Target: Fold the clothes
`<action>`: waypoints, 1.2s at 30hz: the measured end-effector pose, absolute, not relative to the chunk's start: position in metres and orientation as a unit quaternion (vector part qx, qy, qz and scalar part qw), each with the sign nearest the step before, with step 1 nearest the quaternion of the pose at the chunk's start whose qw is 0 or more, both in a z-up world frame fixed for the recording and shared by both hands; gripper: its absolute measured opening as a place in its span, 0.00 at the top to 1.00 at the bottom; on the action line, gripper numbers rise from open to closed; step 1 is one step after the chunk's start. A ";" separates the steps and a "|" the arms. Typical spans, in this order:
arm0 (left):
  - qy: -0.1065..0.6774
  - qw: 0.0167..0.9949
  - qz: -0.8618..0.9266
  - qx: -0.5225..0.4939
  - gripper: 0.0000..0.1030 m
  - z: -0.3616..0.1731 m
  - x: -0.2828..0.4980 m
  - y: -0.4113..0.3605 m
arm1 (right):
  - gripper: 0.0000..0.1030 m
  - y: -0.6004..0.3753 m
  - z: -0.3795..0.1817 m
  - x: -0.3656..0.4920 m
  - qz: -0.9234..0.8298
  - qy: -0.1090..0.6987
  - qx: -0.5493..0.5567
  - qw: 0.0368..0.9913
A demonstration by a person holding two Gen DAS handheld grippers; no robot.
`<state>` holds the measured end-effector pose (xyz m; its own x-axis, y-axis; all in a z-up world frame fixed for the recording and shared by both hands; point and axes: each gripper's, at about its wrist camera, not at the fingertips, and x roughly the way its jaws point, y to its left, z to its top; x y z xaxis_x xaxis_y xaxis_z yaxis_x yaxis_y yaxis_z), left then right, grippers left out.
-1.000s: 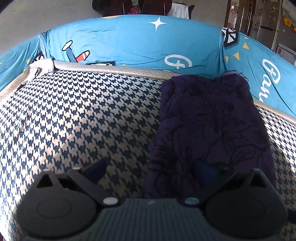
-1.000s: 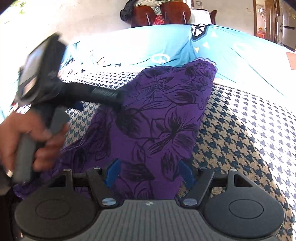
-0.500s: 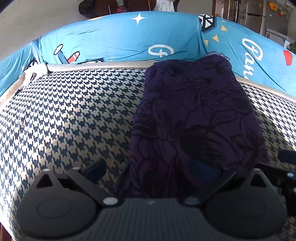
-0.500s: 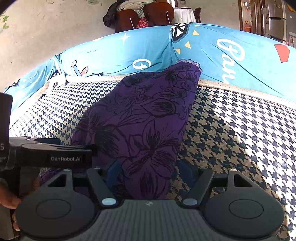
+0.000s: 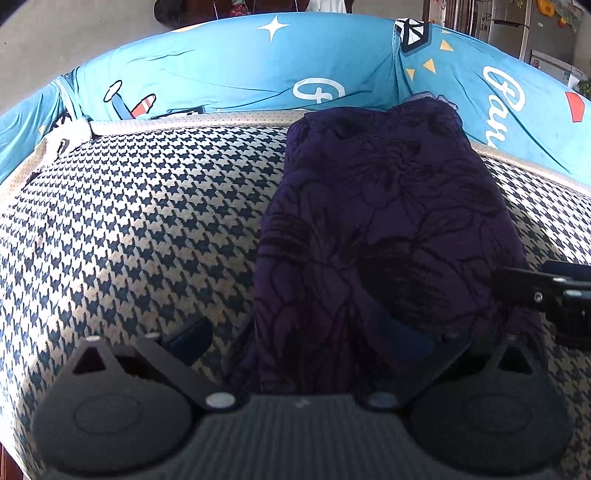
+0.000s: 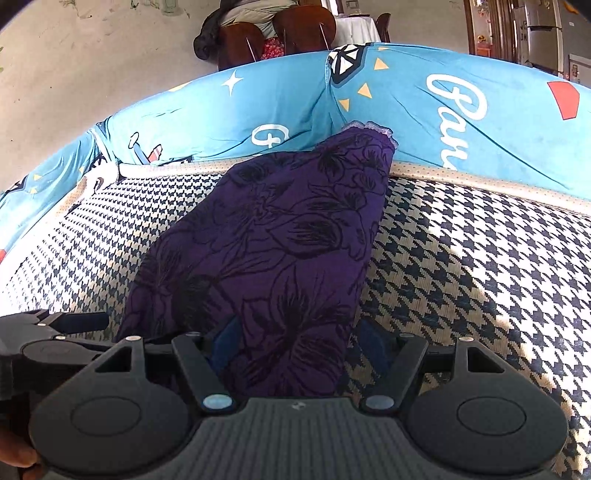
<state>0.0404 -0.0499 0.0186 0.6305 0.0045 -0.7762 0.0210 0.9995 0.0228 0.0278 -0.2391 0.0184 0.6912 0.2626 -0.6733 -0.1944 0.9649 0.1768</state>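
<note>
A purple garment with black flower outlines [image 5: 388,229] lies as a long folded strip on the houndstooth surface [image 5: 147,221], its far end against the blue sheet. My left gripper [image 5: 299,341] stands open over the strip's near left corner; one fingertip [image 5: 192,339] is over the houndstooth, the other is above the cloth. In the right wrist view the garment [image 6: 280,240] runs away from me. My right gripper [image 6: 299,341] is open, with the near right corner of the cloth between its jaws. The left gripper [image 6: 48,332] shows at the left edge.
A blue cartoon-print sheet [image 6: 443,110] rises like a wall along the far edge, with a beige piped border [image 5: 203,120] below it. Wooden chairs [image 6: 277,33] and a fridge [image 6: 539,26] stand beyond. Bare houndstooth lies on both sides of the garment.
The left gripper has slid right and slightly down, from the bare houndstooth onto the garment's near corner. The right gripper shifted sideways and rolled; the hand and left gripper dropped to its view's lower left edge.
</note>
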 end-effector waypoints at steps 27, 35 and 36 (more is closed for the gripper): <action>0.419 0.908 0.000 -0.011 0.00 0.021 0.044 -0.052 | 0.30 -0.263 0.007 0.087 0.097 0.369 0.136 0.914; 0.434 0.900 -0.007 -0.042 0.00 0.015 0.050 -0.047 | 0.24 -0.268 0.002 0.104 0.099 0.373 0.165 0.908; 0.436 0.899 -0.009 -0.049 0.00 0.015 0.051 -0.045 | 0.24 -0.269 0.001 0.106 0.099 0.373 0.166 0.907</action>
